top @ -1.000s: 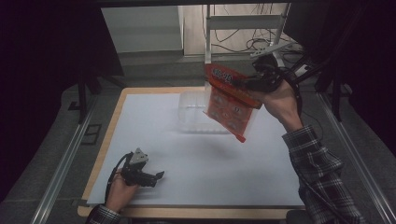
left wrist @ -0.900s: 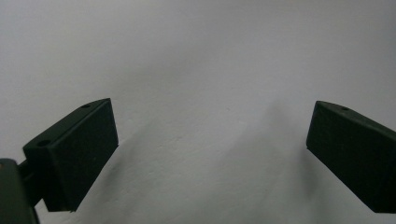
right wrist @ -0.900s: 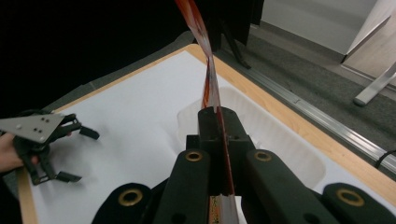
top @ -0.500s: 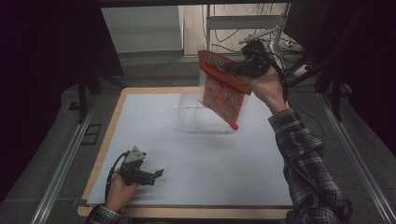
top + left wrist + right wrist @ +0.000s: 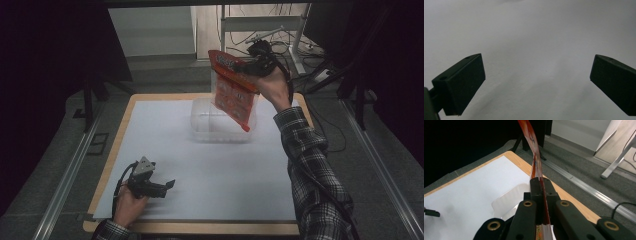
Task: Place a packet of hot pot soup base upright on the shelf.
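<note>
Right gripper [image 5: 250, 67] raised at 1 o'clock, jaws clamped on red packet [image 5: 231, 92] hanging tilted above clear plastic tray [image 5: 202, 125] on white worktop [image 5: 225, 175]. Left gripper [image 5: 167, 186] at 7 o'clock, jaws wide, holding nothing.

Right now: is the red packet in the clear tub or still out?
Out. The red packet hangs tilted above the clear tub, pinched at its top edge by the right hand-held gripper.
</note>
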Available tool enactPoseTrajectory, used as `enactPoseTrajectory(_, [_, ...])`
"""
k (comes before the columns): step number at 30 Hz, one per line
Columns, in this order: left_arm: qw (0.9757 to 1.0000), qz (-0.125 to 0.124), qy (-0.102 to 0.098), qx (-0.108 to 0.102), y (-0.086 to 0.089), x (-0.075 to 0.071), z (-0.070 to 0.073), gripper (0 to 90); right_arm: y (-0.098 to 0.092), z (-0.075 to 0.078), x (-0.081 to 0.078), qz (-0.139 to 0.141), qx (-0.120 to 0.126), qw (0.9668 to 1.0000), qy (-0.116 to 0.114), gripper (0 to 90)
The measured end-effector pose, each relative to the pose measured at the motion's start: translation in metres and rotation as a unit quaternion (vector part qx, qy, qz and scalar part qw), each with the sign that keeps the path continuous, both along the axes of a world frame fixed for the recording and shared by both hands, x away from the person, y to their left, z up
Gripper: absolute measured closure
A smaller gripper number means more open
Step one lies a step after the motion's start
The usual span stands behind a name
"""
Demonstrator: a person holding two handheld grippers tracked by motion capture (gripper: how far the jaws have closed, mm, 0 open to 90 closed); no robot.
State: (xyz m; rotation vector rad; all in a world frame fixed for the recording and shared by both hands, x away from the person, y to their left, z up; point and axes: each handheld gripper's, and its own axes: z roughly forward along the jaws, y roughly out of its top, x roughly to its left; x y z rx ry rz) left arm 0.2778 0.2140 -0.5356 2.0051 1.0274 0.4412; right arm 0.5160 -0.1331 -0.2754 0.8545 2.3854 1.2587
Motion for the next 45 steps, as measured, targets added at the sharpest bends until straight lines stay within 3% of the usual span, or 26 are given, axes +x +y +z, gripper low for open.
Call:
enactPoseTrajectory(8, [0.9998,-0.006,-0.015,0.008,-0.004,-0.001,0.000,0.0,0.005,-0.022,0.013,-0.007,-0.003,0.9999,0.015,89.3])
enactPoseTrajectory(13, [0.9997,0.008,-0.022,0.005,-0.003,-0.003,0.002,0.0,0.006,-0.040,0.019,-0.010,-0.011,0.9996,0.025,89.3])
enactPoseTrajectory(14, [0.9997,0.011,-0.022,0.003,-0.003,-0.003,0.002,0.0,0.005,-0.046,0.022,-0.012,-0.023,0.9993,0.025,89.3])
enactPoseTrajectory(18, [0.9998,0.016,-0.016,-0.002,-0.002,-0.003,0.003,0.0,0.000,-0.052,0.025,-0.018,-0.015,0.9995,0.021,89.2])
enactPoseTrajectory(21, [0.9998,0.014,-0.013,0.001,-0.003,-0.003,0.002,0.0,-0.006,-0.053,0.028,-0.035,-0.035,0.9988,-0.002,89.0])
enactPoseTrajectory(24, [0.9998,0.013,-0.012,0.003,-0.004,-0.003,0.002,0.0,-0.008,-0.056,0.029,-0.044,-0.040,0.9982,-0.006,88.9])
enactPoseTrajectory(26, [0.9998,0.012,-0.012,0.002,-0.004,-0.003,0.002,0.0,-0.012,-0.063,0.034,-0.065,-0.057,0.9962,-0.012,88.7])
enactPoseTrajectory(34, [0.9999,0.012,-0.010,0.002,-0.003,-0.002,0.001,0.0,-0.023,-0.077,0.045,-0.082,-0.051,0.9953,-0.001,88.2])
enactPoseTrajectory(40, [0.9999,0.009,-0.006,0.003,-0.003,-0.001,0.000,0.0,-0.023,-0.084,0.049,-0.086,-0.068,0.9940,-0.008,80.0])
enactPoseTrajectory(45, [1.0000,0.007,-0.007,0.001,-0.003,-0.001,-0.001,0.0,-0.023,-0.076,0.045,-0.088,-0.078,0.9925,-0.031,67.8])
